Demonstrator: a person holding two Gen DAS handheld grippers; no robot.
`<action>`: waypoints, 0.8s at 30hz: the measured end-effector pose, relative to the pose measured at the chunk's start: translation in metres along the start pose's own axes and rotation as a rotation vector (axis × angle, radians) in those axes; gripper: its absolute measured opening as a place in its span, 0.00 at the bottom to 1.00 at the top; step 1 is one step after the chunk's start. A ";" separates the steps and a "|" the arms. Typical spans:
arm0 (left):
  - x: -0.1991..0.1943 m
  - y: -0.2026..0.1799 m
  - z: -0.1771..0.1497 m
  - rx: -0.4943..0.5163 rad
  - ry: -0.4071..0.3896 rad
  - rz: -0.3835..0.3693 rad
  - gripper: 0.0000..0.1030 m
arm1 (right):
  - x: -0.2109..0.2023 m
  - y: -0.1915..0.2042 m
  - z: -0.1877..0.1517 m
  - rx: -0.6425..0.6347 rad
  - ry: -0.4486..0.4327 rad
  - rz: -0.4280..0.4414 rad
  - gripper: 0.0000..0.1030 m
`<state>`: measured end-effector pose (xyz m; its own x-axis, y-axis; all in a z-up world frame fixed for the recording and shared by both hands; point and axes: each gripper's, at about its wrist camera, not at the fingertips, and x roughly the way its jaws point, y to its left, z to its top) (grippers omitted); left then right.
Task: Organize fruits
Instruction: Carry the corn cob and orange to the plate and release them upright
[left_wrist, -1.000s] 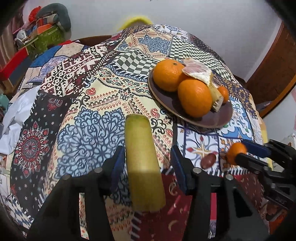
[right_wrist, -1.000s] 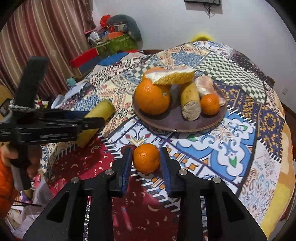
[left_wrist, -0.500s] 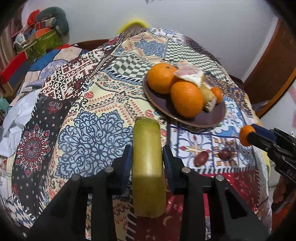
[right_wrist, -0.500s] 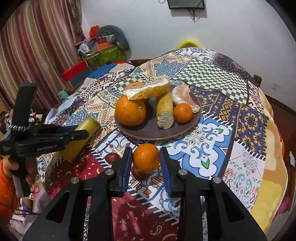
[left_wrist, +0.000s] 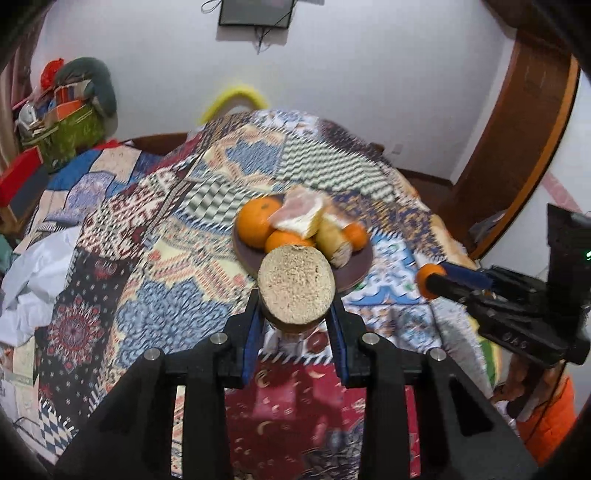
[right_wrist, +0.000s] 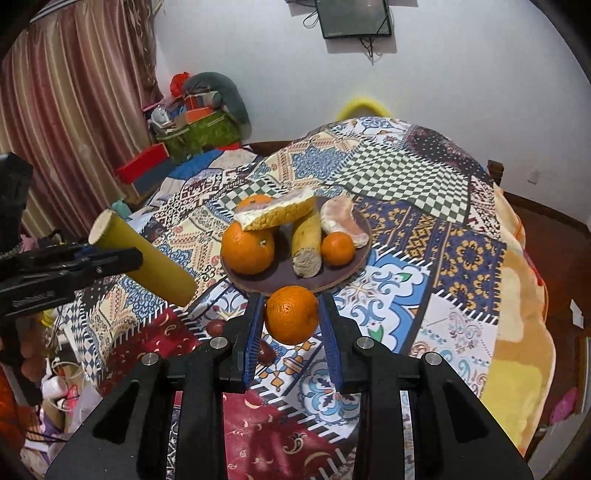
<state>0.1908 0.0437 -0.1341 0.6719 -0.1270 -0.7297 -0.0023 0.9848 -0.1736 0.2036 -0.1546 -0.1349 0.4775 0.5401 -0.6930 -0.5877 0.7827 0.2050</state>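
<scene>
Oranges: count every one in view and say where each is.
4. Big orange at the plate's left, another behind it under a peel, small one on the right, one in the right gripper. Others may be hidden.

**Materials and finishes**

Both tools: matt black plastic, ribbed blue pads, shiny metal screws. Sugarcane piece: smooth yellow-green skin, rough fibrous cut end. Small orange: dimpled, slightly glossy peel. Plate: smooth dark brown, semi-matt. Patchwork cloth: printed matt fabric. Curtain: striped, slightly sheeny cloth.
</scene>
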 end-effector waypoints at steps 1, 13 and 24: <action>0.000 -0.004 0.004 0.006 -0.006 -0.008 0.32 | -0.001 -0.002 0.001 0.003 -0.004 -0.003 0.27; 0.035 -0.033 0.031 0.047 0.014 -0.061 0.32 | 0.004 -0.020 0.014 0.007 -0.028 -0.031 0.27; 0.086 -0.043 0.048 0.075 0.112 -0.074 0.32 | 0.035 -0.036 0.020 0.024 0.009 -0.020 0.27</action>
<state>0.2843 -0.0036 -0.1583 0.5817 -0.2075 -0.7865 0.1021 0.9779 -0.1826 0.2541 -0.1576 -0.1529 0.4833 0.5217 -0.7030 -0.5621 0.8006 0.2077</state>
